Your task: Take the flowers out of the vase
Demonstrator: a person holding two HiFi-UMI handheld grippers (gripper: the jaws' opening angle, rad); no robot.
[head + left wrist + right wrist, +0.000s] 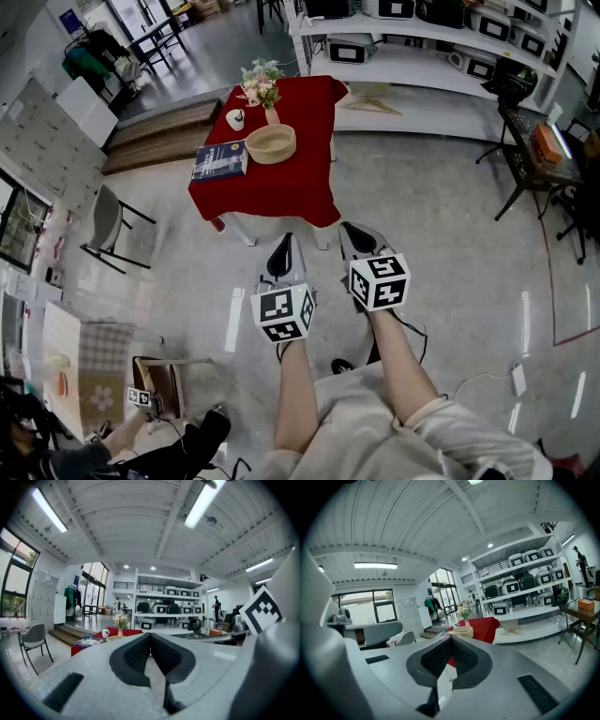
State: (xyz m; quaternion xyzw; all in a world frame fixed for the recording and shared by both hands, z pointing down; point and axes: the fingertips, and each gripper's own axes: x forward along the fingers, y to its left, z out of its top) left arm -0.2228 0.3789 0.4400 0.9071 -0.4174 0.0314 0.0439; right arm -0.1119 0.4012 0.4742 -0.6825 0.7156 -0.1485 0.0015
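While far from flowers point(261, 81), L gripper point(287, 240), R gripper point(353, 228) closed, empty.

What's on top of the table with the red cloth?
A vase of flowers, a woven bowl, a blue book and a small white thing. The red cloth covers the tabletop itself, so that is hidden.

The room was bright. Long ceiling lamps point(205, 504) glowed white, and daylight came in through the windows point(13, 585). The shiny floor point(469, 244) had pale streaks of glare. Both gripper views were round, bent at the edges, with black corners. The left gripper point(150, 638), close to its camera, looked a bit soft.
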